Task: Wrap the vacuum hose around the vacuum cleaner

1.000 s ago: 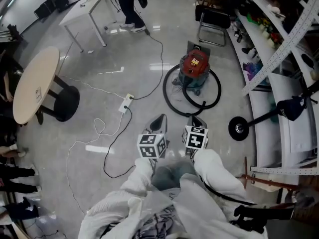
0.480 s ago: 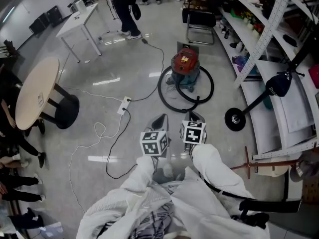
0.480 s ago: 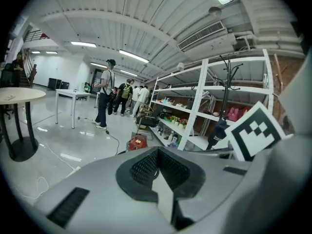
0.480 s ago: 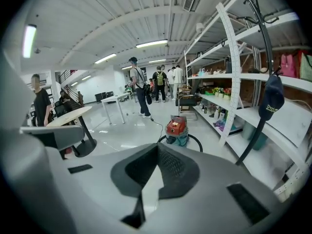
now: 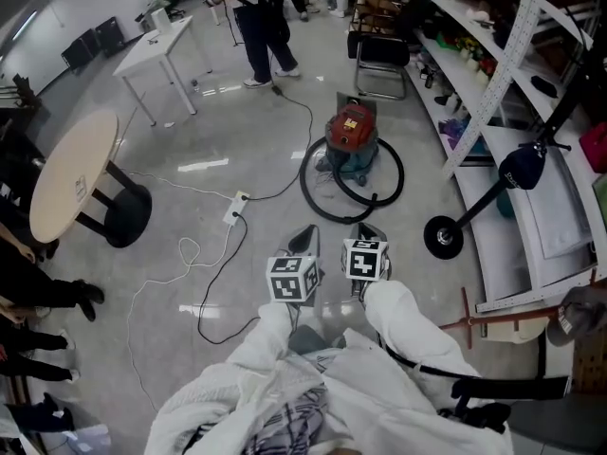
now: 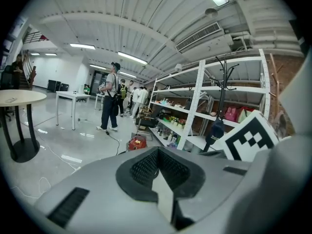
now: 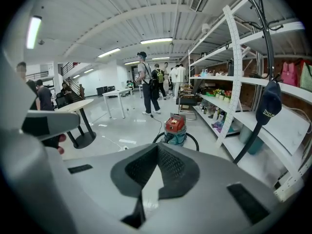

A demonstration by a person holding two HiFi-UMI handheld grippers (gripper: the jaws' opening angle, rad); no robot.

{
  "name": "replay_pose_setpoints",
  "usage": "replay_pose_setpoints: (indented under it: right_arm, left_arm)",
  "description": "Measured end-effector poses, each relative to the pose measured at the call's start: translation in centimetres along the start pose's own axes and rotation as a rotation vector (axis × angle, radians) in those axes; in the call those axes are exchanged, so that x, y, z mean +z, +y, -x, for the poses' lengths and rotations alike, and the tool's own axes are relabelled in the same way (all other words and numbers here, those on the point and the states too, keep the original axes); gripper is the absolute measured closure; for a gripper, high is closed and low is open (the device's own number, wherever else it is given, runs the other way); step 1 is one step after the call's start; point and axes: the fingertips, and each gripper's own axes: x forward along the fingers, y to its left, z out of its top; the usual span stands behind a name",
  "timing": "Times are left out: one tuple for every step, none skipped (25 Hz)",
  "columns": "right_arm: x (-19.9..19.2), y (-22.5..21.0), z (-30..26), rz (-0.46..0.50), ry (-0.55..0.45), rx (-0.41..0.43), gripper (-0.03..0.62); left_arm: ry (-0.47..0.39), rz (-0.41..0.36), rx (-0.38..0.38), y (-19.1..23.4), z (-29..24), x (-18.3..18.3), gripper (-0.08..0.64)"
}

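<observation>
The vacuum cleaner (image 5: 351, 133), red on top with a teal body, stands on the floor some way ahead of me. Its black hose (image 5: 321, 199) lies in a loose loop on the floor around it. Both grippers are held close to my body, side by side, well short of the vacuum. The left gripper (image 5: 303, 239) is shut with nothing in it, and so is the right gripper (image 5: 370, 234). The vacuum cleaner (image 6: 137, 142) shows small past the left gripper (image 6: 158, 152). Over the right gripper (image 7: 157, 147) I see the vacuum cleaner (image 7: 175, 128) and its hose (image 7: 196, 141).
A power strip (image 5: 237, 200) with thin cables lies left of the vacuum. A round table (image 5: 68, 173) and a white table (image 5: 152, 45) stand at the left. Shelves (image 5: 517, 74), a chair (image 5: 381, 53) and a stand's round base (image 5: 444, 238) line the right. People stand at the back (image 5: 264, 17).
The vacuum sits a little higher and further left in the head view. A person by the white table has stepped right. Both grippers stay shut and close together.
</observation>
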Motion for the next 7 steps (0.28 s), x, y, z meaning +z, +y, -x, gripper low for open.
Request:
replay_pose_setpoints:
  right_arm:
    - [0.2,0.1,0.0,0.005,-0.001,0.002,0.578]
    - [0.4,0.1,0.0,0.007,-0.004,0.004,0.578]
    - [0.6,0.1,-0.1,0.007,-0.007,0.007,0.578]
    - [0.9,0.1,-0.2,0.008,-0.011,0.010,0.578]
    - [1.2,0.1,-0.2,0.012,-0.015,0.012,0.578]
    - [1.5,0.2,-0.1,0.017,-0.019,0.014,0.578]
    - [1.8,0.2,-0.1,0.023,-0.024,0.016,0.578]
  left_arm:
    - [-0.001,0.005,0.005,0.1,0.0,0.0,0.560]
    - [-0.002,0.010,0.010,0.2,0.0,0.0,0.560]
    - [-0.003,0.013,0.014,0.2,0.0,0.2,0.560]
    - [-0.005,0.015,0.018,0.2,-0.1,0.3,0.560]
    - [-0.007,0.016,0.021,0.2,-0.1,0.4,0.560]
    - [-0.008,0.018,0.023,0.2,-0.2,0.5,0.560]
    - [-0.010,0.019,0.026,0.2,-0.2,0.6,0.560]
